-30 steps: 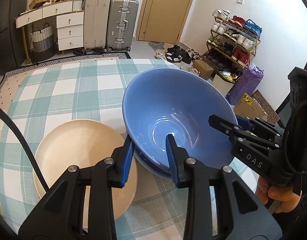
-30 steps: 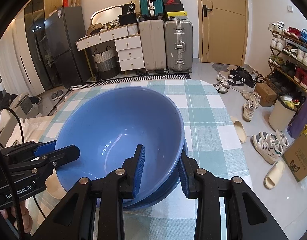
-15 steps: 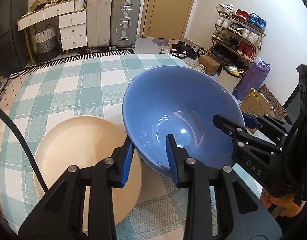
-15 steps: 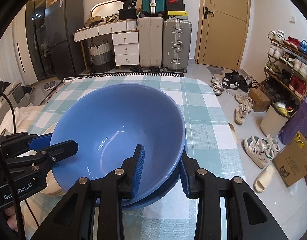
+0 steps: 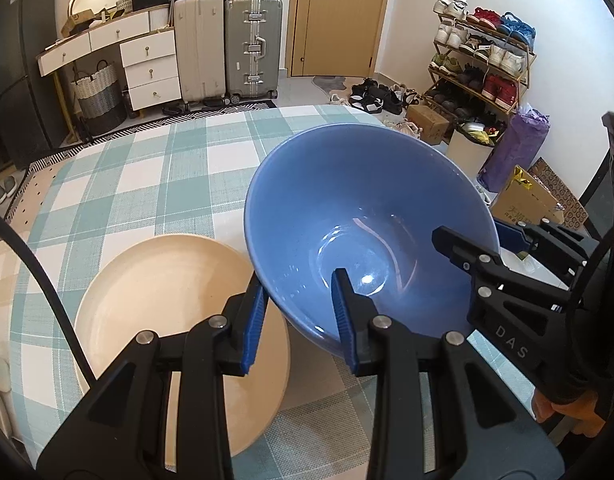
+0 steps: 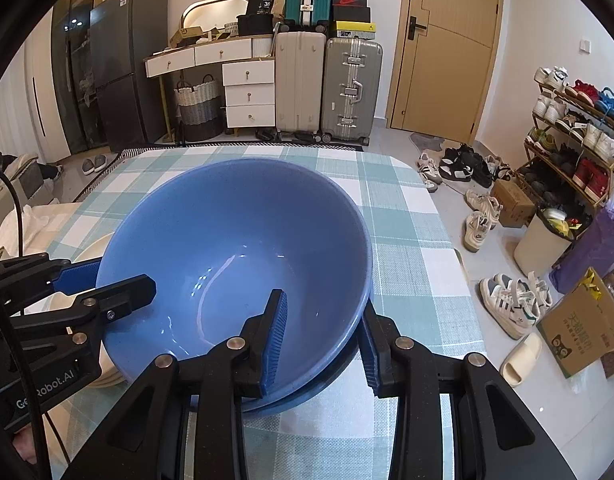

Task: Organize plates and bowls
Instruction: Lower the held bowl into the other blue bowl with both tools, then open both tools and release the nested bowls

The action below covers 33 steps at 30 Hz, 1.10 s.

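In the left wrist view, the left tongs straddle the near rim of the upper blue bowl, one blue pad outside the wall and one inside, closed to a narrow gap on that wall; the hold looks chosen so the bowl can be steadied from the person's left side while the right tongs bite the opposite rim. The bowl sits over the checked table, tipped slightly toward the camera, its rim just beside or overlapping the edge of the cream plate, which lies flat on the cloth to the left. Compared with a second ago, the bowl appears lower and more level, the plate shows more fully, and the second blue rim once visible beneath the bowl's near edge is now hidden. In the right wrist view, the right tongs clamp the bowl at its right rim, inner pad on the glazed inside and outer pad behind the wall, and a lower blue bowl peeks out directly beneath, so the upper one seems to be nested in it, presumably to build a stack. The left tongs grip the far rim from the left. Against the earlier frames, the gap between the two rims looks smaller, and the jaws show no clear change.
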Each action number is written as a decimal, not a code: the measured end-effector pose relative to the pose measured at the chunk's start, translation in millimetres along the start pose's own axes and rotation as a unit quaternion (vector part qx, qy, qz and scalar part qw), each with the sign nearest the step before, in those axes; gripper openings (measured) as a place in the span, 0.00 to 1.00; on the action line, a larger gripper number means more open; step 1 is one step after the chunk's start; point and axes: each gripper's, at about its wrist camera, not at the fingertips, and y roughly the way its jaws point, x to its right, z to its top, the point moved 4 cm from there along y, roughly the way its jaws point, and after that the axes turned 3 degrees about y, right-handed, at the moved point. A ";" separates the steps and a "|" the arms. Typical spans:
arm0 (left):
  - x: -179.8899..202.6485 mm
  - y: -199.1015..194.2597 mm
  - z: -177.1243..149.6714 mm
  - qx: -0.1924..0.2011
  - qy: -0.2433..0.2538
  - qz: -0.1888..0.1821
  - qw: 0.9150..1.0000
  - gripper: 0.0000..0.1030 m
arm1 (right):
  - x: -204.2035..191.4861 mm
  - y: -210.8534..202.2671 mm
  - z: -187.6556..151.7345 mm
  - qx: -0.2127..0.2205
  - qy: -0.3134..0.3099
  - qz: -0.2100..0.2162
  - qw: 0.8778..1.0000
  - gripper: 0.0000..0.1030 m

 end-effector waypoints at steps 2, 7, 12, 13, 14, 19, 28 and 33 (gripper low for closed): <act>0.0 0.6 0.0 0.000 0.000 0.000 1.000 0.28 | -0.7 -0.5 -0.2 0.002 -0.003 -0.003 1.000 0.34; 1.0 0.9 -3.0 -0.001 -0.001 -0.003 1.000 0.28 | -3.9 -2.4 -0.3 0.004 -0.011 -0.010 1.000 0.37; 0.6 1.0 -3.0 -0.001 0.001 -0.002 1.000 0.28 | -8.0 -2.2 -1.7 0.006 -0.028 -0.025 0.999 0.39; -0.1 2.4 -3.0 -0.001 0.001 -0.001 1.000 0.28 | -8.2 -2.1 -1.9 0.007 -0.029 -0.027 0.999 0.39; 0.4 1.2 -3.2 -0.001 0.002 -0.001 1.000 0.28 | -8.6 -2.0 -2.1 0.007 -0.031 -0.029 0.999 0.40; -2.2 4.6 -5.6 -0.007 -0.004 -0.008 1.000 0.30 | -9.4 -2.1 -3.2 0.009 -0.030 -0.028 0.999 0.46; -8.2 10.2 -8.6 -0.015 -0.009 -0.019 1.000 0.31 | -4.6 1.6 -4.5 -0.002 -0.019 -0.024 1.000 0.57; -11.1 11.4 -9.3 -0.022 -0.016 -0.033 0.999 0.38 | 2.5 0.5 -4.9 -0.003 0.000 -0.002 1.000 0.76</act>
